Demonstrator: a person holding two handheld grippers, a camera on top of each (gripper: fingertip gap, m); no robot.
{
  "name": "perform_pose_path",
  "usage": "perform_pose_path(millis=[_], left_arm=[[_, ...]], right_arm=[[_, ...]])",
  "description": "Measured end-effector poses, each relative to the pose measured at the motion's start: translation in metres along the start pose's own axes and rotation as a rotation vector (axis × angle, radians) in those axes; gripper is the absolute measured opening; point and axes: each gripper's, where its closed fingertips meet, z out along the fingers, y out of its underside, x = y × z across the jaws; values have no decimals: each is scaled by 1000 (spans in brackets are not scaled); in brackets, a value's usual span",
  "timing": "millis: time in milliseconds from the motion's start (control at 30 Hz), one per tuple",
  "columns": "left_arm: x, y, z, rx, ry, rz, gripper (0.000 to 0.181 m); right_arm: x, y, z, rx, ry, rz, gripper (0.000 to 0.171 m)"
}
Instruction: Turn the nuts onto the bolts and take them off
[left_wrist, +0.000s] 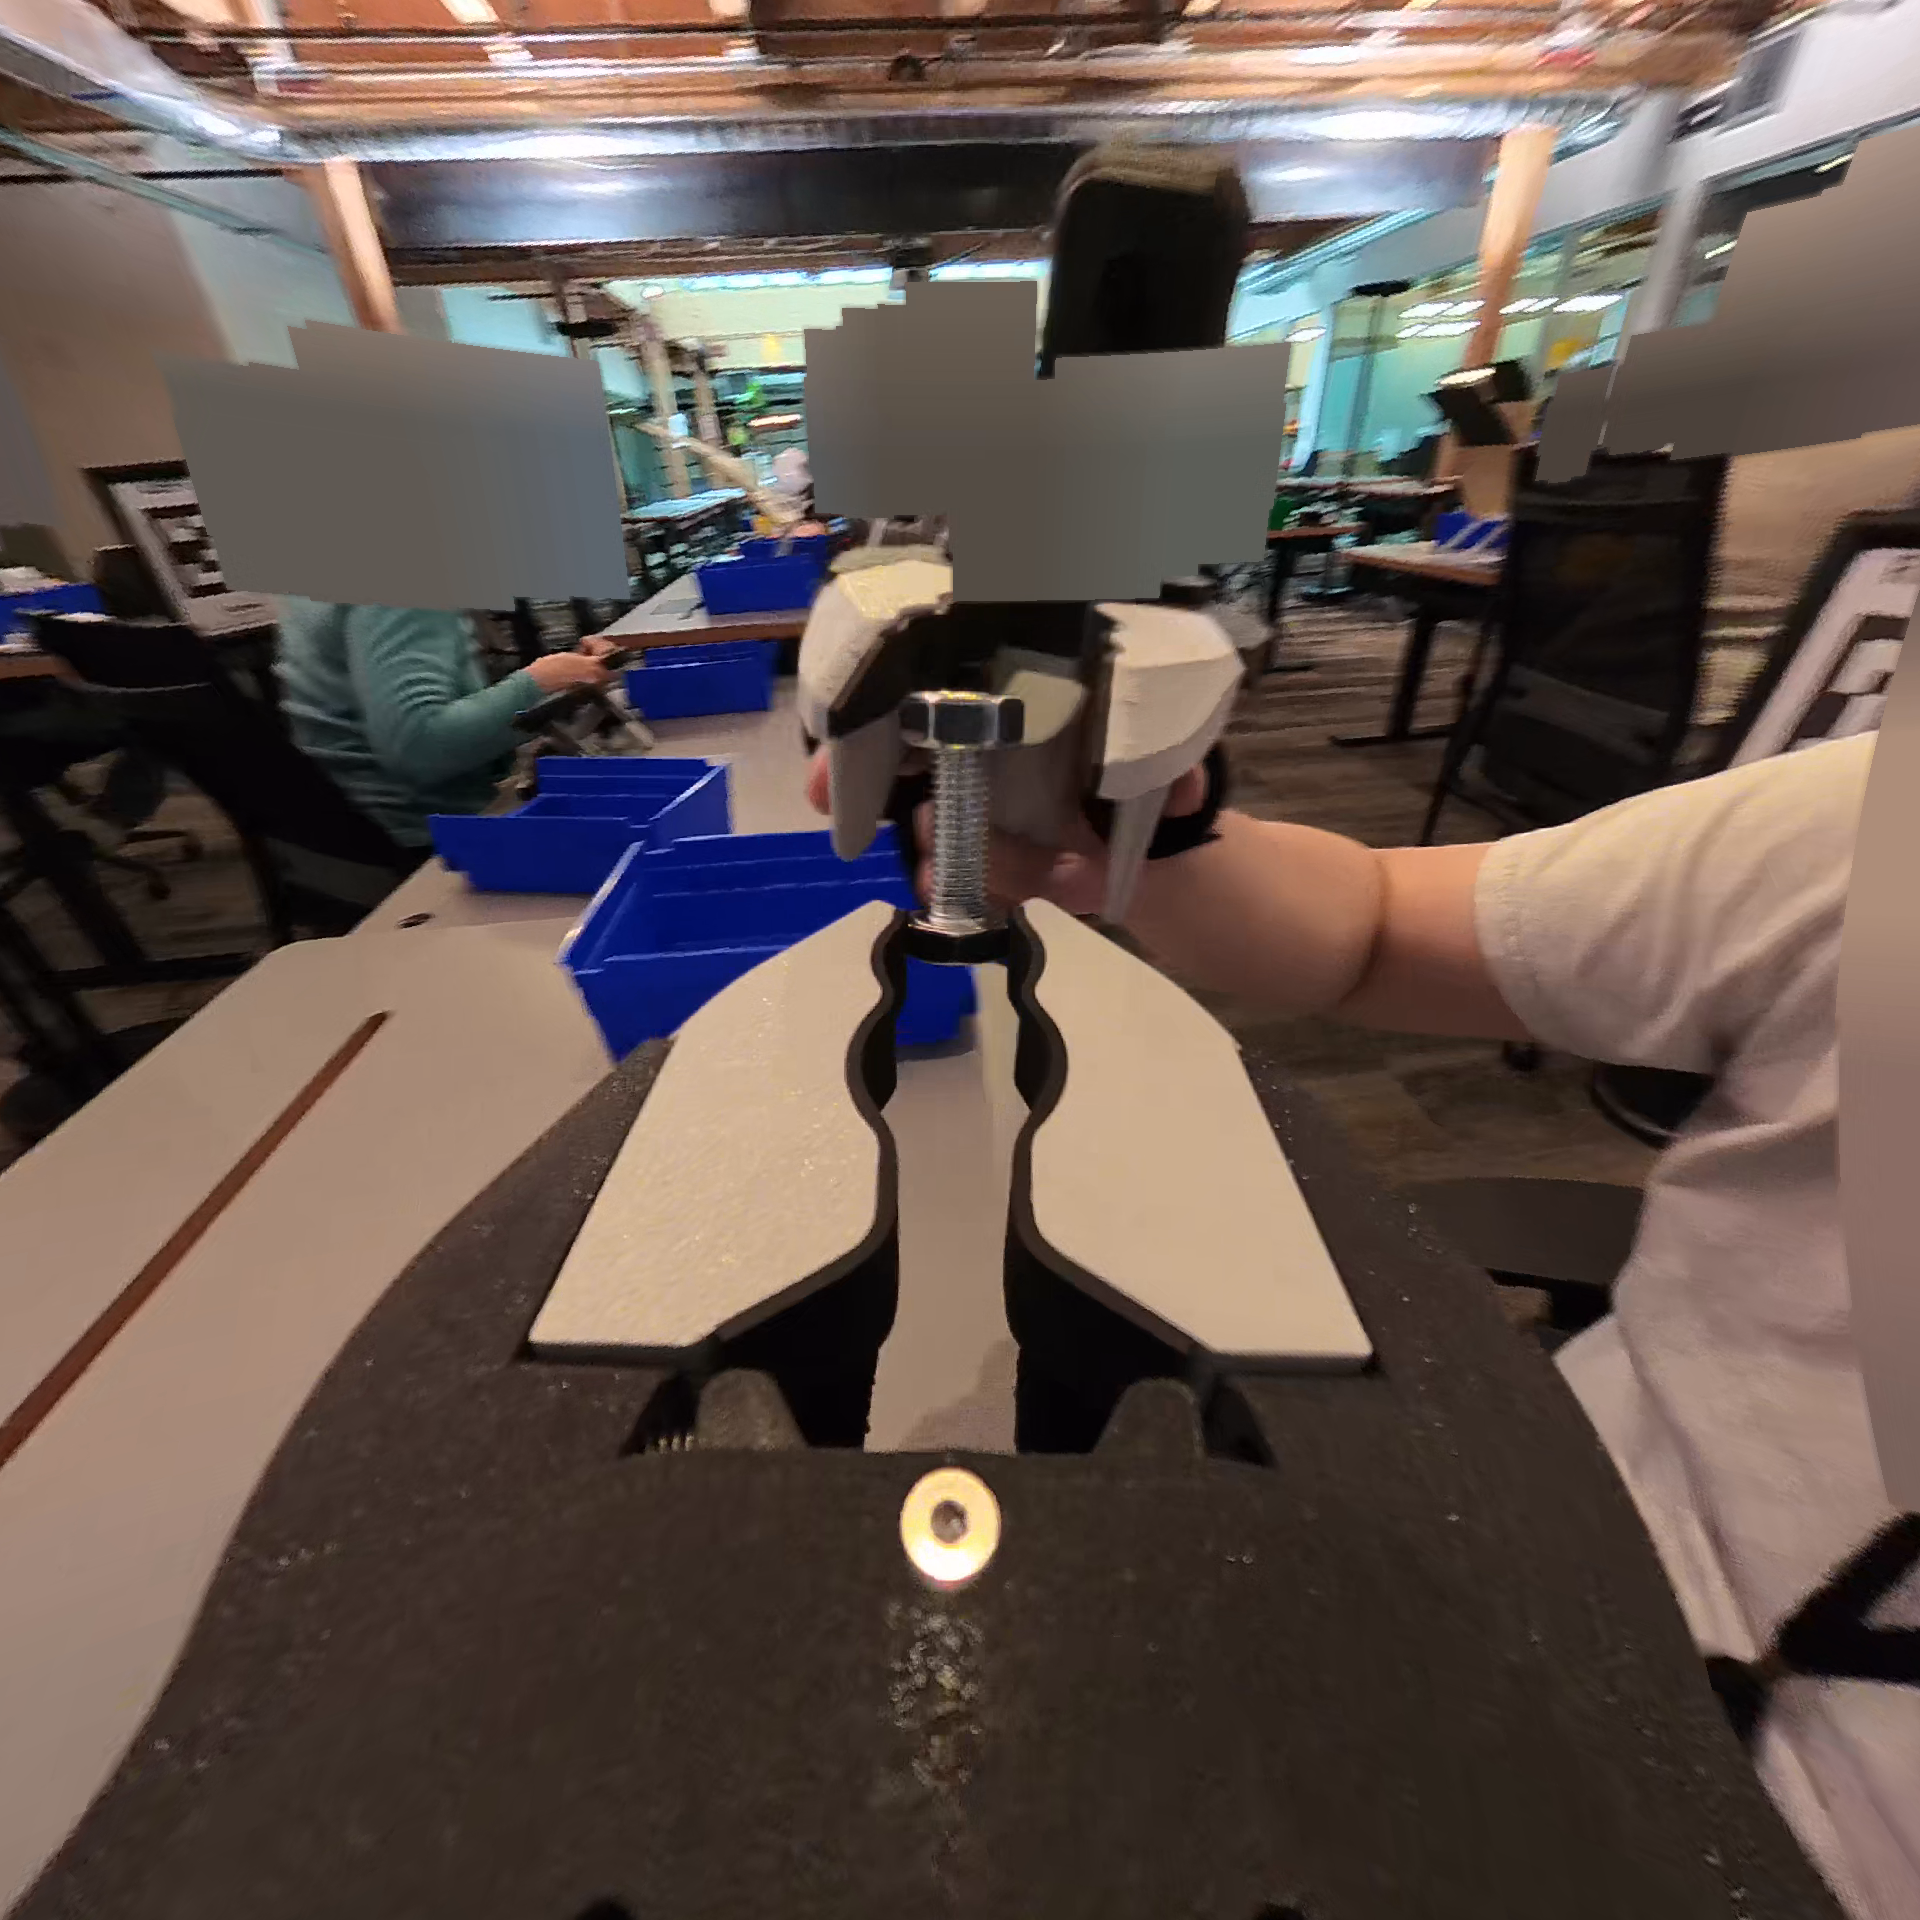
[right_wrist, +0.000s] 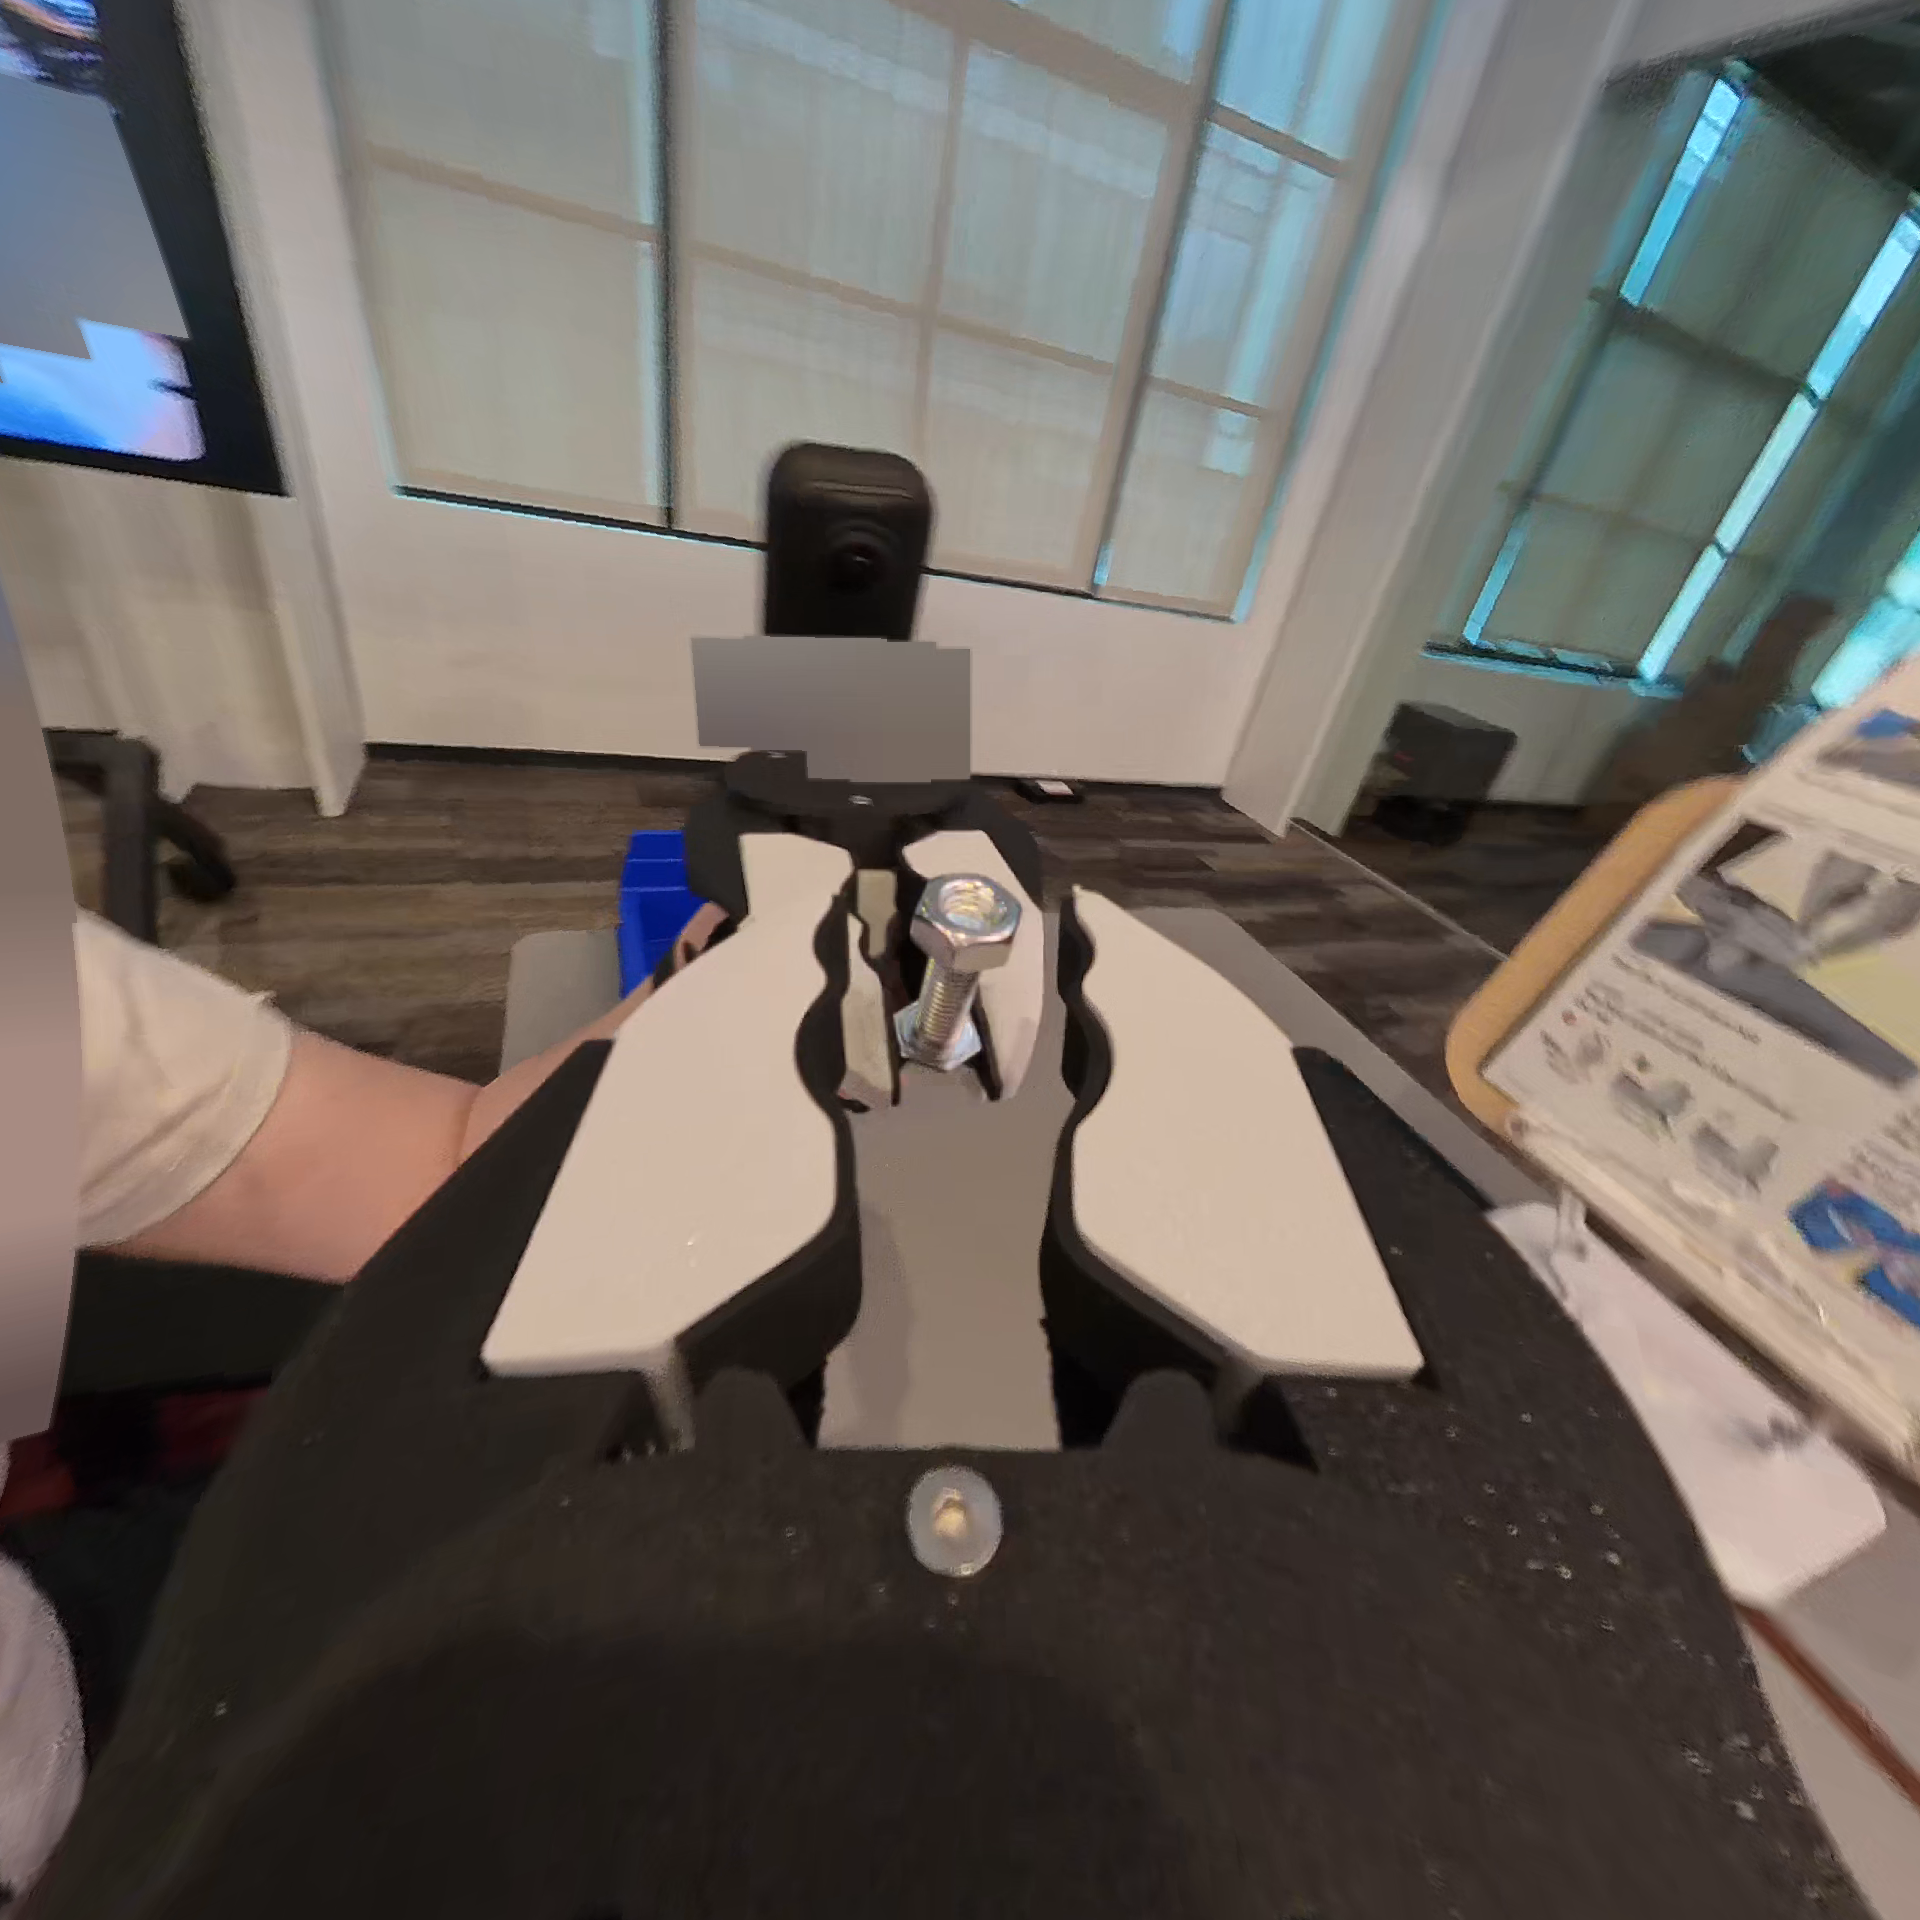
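Now, the bolt (left_wrist: 956, 831) stands upright in mid-air above the desk (left_wrist: 208, 1091), threads bright, and the left gripper (left_wrist: 958, 920) has it by the bottom: its fingers are clamped tight on the hex head, one tip pressed against each side. Up top sits the nut (right_wrist: 966, 920), threaded right at the upper end of the shank, with the bolt's tip showing through its hole. The right gripper (right_wrist: 956, 904) comes in from the opposite side, facing the left one, and its fingers are spread wide. They straddle the nut with a clear gap on both sides, touching nothing. From the left wrist view you can see a hand wrapped round the right gripper's handle, with a bare forearm (left_wrist: 1299, 914) and a white sleeve behind it. Blue bins (left_wrist: 727, 914) sit on the desk just beyond the bolt. On the right side of the desk, a wood-framed picture card (right_wrist: 1714, 1039) leans at a tilt.
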Motion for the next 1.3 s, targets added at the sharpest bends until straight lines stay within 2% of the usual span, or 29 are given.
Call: perform_pose_path(millis=[100, 367, 667, 967, 1300], left_arm=[[19, -3, -3, 23, 155, -49, 18], [44, -3, -3, 43, 341, -73, 18], [59, -4, -5, 47, 418, -48, 18], [52, -6, -6, 52, 358, -29, 18], [7, -10, -5, 56, 19, 52, 18]], right_arm=[[-15, -12, -12, 67, -151, -69, 37], [-42, -21, -20, 67, -439, -80, 29], [-60, -10, -10, 5, -521, -110, 26], [-49, -13, -3, 8, -394, -57, 18], [-7, -12, 6, 47, 36, 24, 17]])
